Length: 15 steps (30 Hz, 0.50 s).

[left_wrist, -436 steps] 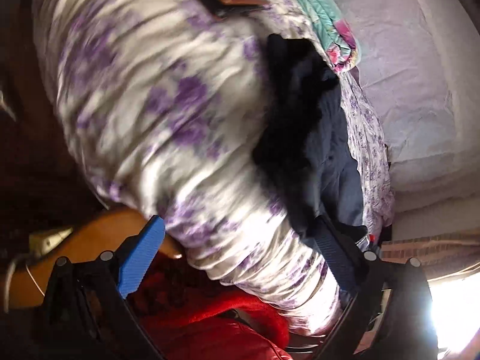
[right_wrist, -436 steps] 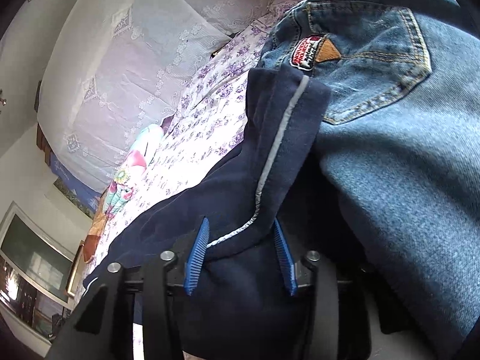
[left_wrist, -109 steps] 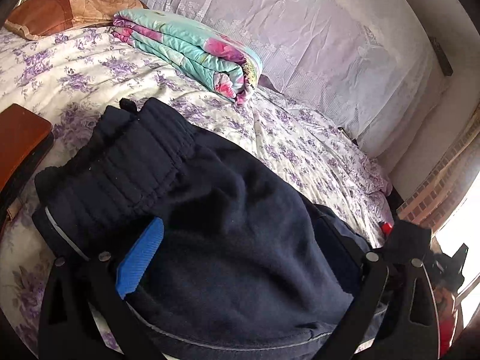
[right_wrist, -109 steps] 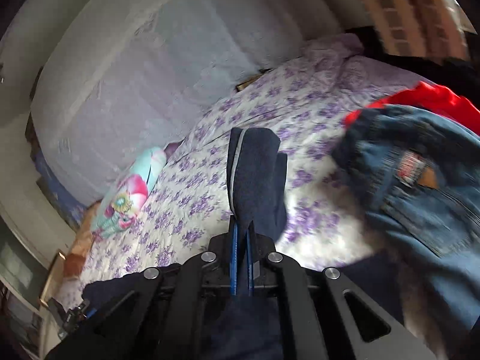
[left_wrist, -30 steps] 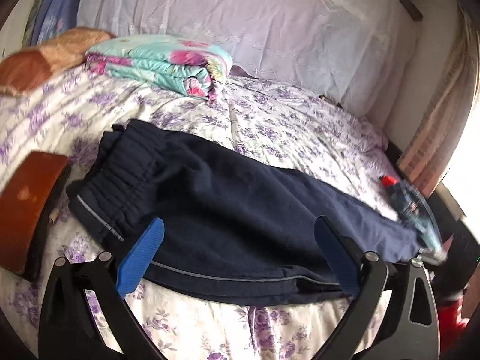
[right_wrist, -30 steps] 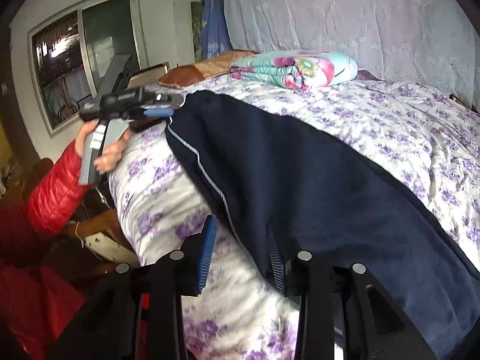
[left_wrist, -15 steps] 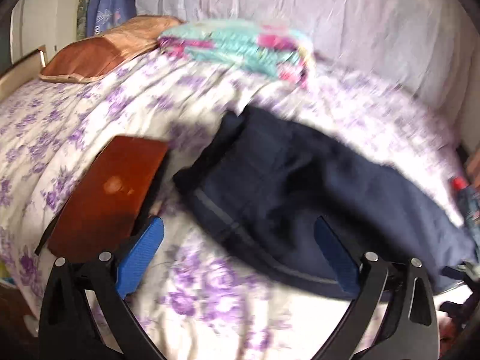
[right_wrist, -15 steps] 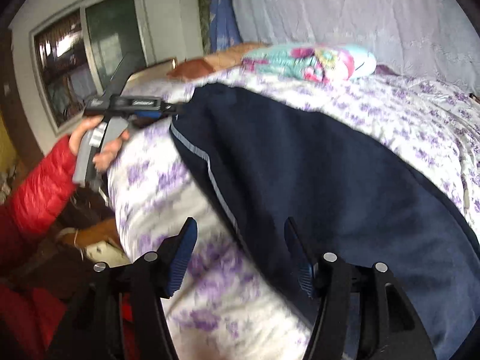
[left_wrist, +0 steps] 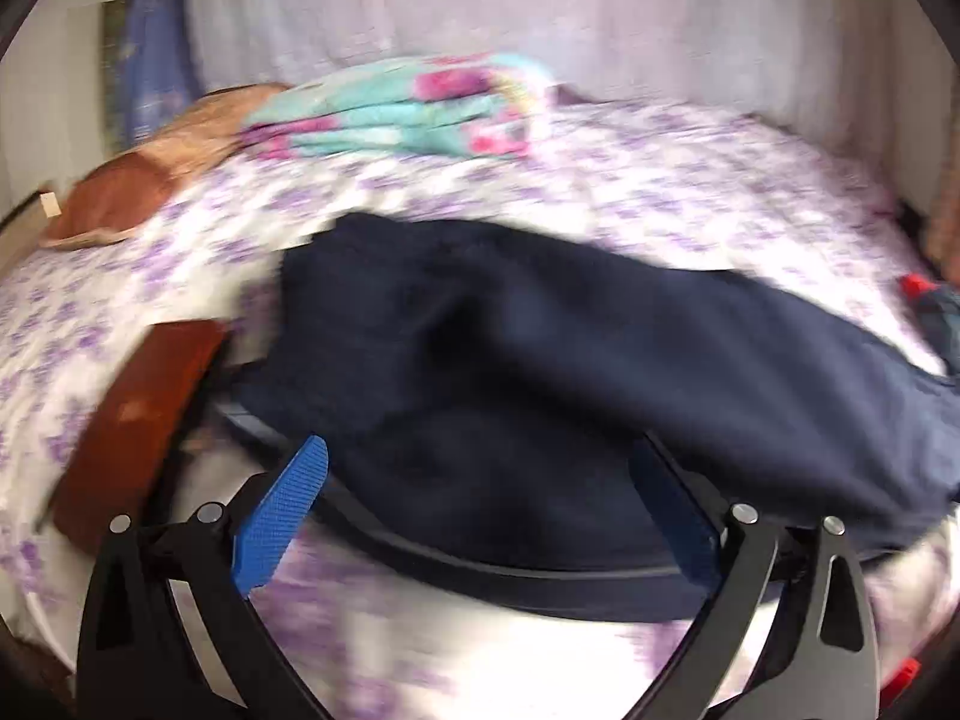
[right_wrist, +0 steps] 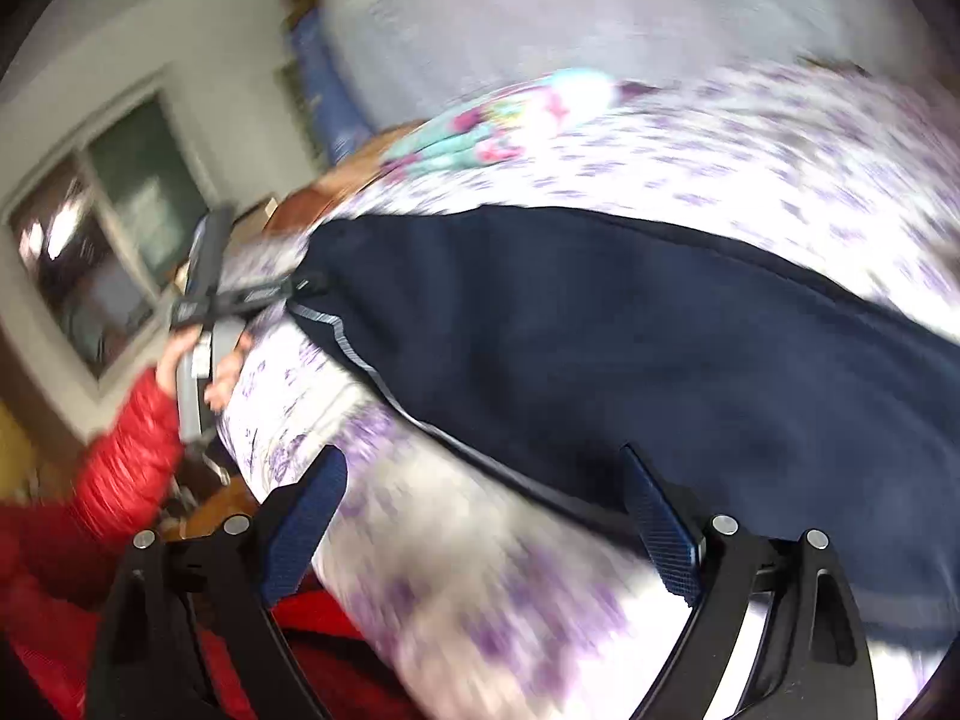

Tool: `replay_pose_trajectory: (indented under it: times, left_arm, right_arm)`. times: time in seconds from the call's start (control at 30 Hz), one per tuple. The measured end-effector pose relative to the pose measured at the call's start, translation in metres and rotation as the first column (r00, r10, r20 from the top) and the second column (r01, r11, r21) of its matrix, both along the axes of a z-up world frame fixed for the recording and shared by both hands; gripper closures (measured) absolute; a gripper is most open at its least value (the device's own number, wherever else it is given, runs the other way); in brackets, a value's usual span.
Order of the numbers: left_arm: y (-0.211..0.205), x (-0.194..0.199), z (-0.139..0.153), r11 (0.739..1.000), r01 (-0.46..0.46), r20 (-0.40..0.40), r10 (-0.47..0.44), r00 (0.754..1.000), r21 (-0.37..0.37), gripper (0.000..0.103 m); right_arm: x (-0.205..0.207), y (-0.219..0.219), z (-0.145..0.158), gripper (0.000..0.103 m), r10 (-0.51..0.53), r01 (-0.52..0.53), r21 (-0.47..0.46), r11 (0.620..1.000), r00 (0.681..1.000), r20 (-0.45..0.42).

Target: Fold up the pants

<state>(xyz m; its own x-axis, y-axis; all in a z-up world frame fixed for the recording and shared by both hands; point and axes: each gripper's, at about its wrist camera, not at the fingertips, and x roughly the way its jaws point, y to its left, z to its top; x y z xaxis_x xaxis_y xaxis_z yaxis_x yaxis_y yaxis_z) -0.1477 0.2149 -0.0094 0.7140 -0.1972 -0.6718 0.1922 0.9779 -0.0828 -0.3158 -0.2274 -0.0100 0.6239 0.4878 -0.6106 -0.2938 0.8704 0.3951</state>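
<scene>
Dark navy pants (left_wrist: 540,372) lie flat across the bed, folded lengthwise, with a thin grey side stripe along the near edge. They also show in the right wrist view (right_wrist: 660,348). My left gripper (left_wrist: 486,510) is open and empty, its blue pads spread wide just above the waist end. My right gripper (right_wrist: 498,516) is open and empty, hovering over the near edge of the leg end. The left gripper tool (right_wrist: 240,294) shows in the right wrist view at the waist end. Both views are blurred.
The bed has a white sheet with purple flowers (left_wrist: 690,192). A folded turquoise and pink blanket (left_wrist: 408,114) and a brown pillow (left_wrist: 138,186) lie at the back. A brown flat object (left_wrist: 144,414) lies left of the waist. Jeans (left_wrist: 942,318) lie at the right edge.
Both grippers have let go of the pants and are open. The left view has swung right and closer over the waist. The right gripper has opened wider and tilted.
</scene>
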Motion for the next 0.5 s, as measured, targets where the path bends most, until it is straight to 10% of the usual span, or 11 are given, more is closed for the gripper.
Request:
replay_pose_trajectory:
  times: [0.13, 0.23, 0.37, 0.5]
  left_arm:
    - [-0.075, -0.021, 0.019, 0.966, 0.259, 0.094, -0.257, 0.962, -0.009, 0.005]
    - [-0.126, -0.023, 0.008, 0.922, 0.384, 0.109, -0.387, 0.916, 0.053, 0.005]
    - [-0.159, 0.003, -0.035, 0.923, 0.37, -0.071, -0.364, 0.929, 0.105, 0.004]
    - [-0.151, 0.004, -0.035, 0.922, 0.386, -0.056, -0.384, 0.921, 0.024, 0.005]
  right_arm:
    - [-0.048, -0.088, -0.001, 0.011, -0.254, 0.266, 0.166, 0.95, 0.963, -0.094]
    - [-0.064, -0.138, -0.018, 0.011, -0.427, 0.466, 0.266, 0.844, 0.883, -0.193]
    - [-0.06, -0.169, -0.044, 0.011, -0.494, 0.571, 0.459, 0.681, 0.82, -0.288]
    - [-0.05, -0.18, -0.041, 0.009, -0.557, 0.613, 0.511, 0.603, 0.782, -0.281]
